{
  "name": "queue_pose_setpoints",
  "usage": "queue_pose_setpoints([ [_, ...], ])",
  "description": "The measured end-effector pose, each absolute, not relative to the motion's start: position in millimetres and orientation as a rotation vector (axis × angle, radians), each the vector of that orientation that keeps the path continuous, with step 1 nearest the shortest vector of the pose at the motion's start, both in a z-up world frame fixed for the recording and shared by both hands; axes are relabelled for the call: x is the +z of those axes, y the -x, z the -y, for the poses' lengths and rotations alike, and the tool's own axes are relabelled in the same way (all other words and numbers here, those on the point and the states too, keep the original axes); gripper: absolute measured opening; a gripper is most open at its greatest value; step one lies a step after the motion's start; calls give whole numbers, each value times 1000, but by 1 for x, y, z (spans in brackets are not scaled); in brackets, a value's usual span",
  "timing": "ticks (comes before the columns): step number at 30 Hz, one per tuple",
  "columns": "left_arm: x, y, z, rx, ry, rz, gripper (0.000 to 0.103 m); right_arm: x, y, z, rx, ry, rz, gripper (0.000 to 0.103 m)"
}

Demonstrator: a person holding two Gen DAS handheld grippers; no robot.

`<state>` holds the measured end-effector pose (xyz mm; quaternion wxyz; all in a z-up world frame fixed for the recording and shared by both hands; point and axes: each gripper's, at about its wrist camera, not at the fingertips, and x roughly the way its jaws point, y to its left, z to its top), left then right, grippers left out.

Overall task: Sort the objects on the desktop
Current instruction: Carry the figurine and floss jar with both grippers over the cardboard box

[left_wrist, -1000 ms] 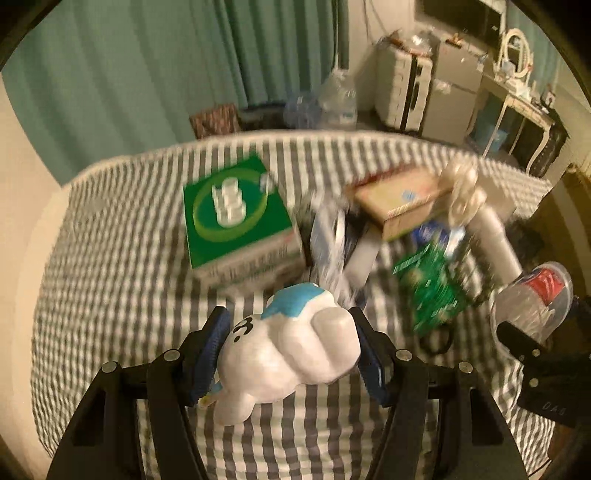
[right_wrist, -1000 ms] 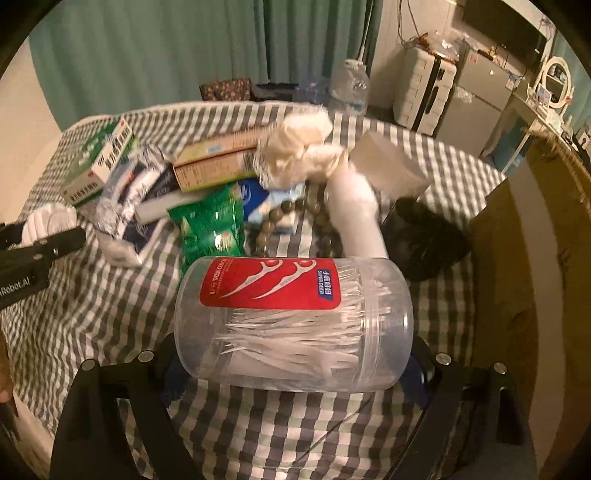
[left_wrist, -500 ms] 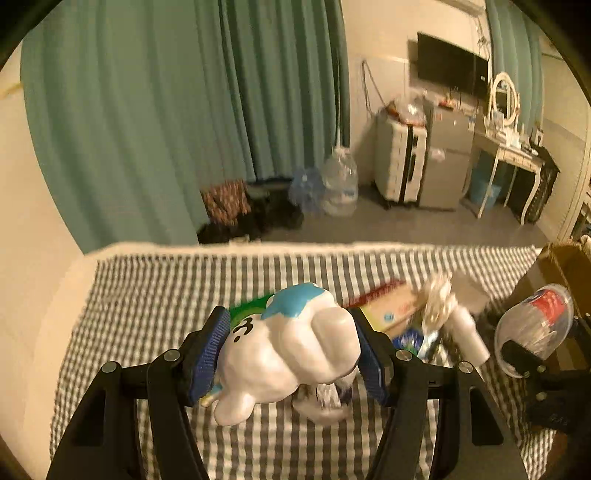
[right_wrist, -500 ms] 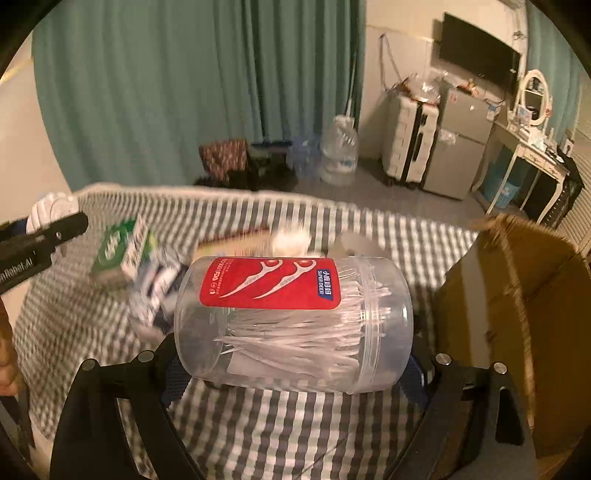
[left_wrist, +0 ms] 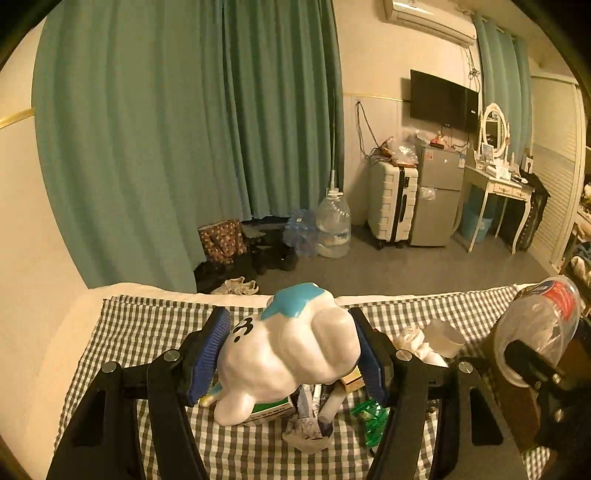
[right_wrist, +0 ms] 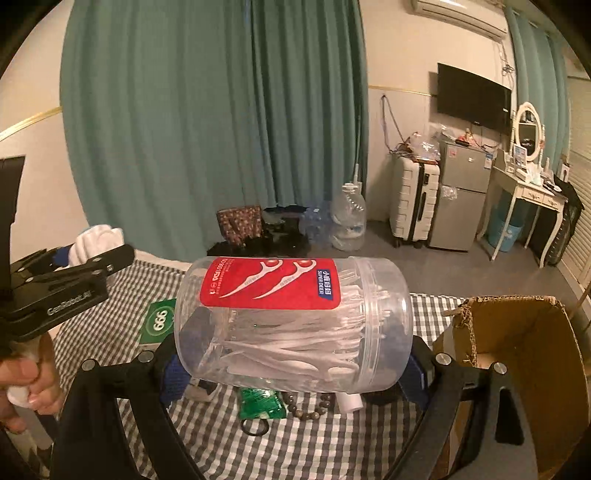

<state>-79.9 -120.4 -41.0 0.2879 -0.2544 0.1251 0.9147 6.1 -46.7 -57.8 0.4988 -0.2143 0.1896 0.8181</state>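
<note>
While both grippers hang above the table, I have the left gripper (left_wrist: 291, 363) closed on a white figurine (left_wrist: 291, 354) with a blue patch on top, its blue pads pressed against either side. My right gripper (right_wrist: 291, 363) is spread wide and clamped on a clear floss jar (right_wrist: 295, 325) lying sideways, red label up, white floss picks heaped inside. From the left camera I see that jar (left_wrist: 539, 332) off to the right at about the same height as the figurine; from the right camera I see the left gripper's black frame (right_wrist: 55, 291) and the hand (right_wrist: 29, 384) gripping its handle.

Under both runs a grey-and-white checked cloth (left_wrist: 147, 332). On it I make out a green box (right_wrist: 160, 319) marked 666, a green packet (right_wrist: 262, 402), a string of brown beads (right_wrist: 306, 404), a black ring (right_wrist: 255, 428), a crumpled wrapper (left_wrist: 306, 430), a wad of tissue (left_wrist: 415, 341) and a white cup (left_wrist: 445, 334) on its side. An open cardboard box (right_wrist: 517, 354) stands at the table's right edge, just beside the right gripper.

Beyond the table hangs a teal curtain (left_wrist: 166, 147). On the grey floor stand a water jug (left_wrist: 332, 225), a patterned bag (left_wrist: 221, 240), a white suitcase (left_wrist: 393, 203) and a small silver fridge (left_wrist: 437, 199) beside it. Further right there is a white dressing table (left_wrist: 495, 184) with an oval mirror, a wall TV (left_wrist: 443, 99) and an air conditioner (left_wrist: 428, 18) near the ceiling.
</note>
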Motion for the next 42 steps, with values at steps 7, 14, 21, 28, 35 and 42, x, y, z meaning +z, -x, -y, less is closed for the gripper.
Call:
queue_pose_setpoints([
  [7,-34,67,103,2392,641,-380,67,-48,-19,45,1959,507,-449,90],
  [14,-21,50,86,2338,593,-407,67,-35,-48,42,1896,494,-447,90],
  [21,-2,29,61,2264,559,-438,67,-21,-89,42,1830,463,-438,90],
  [28,14,7,43,2199,541,-430,67,-12,-127,41,1767,447,-441,90],
  [35,24,-15,21,2133,530,-427,67,-3,-157,48,1718,437,-436,90],
  [42,28,-37,-7,2080,527,-415,67,4,-190,49,1661,436,-448,90],
])
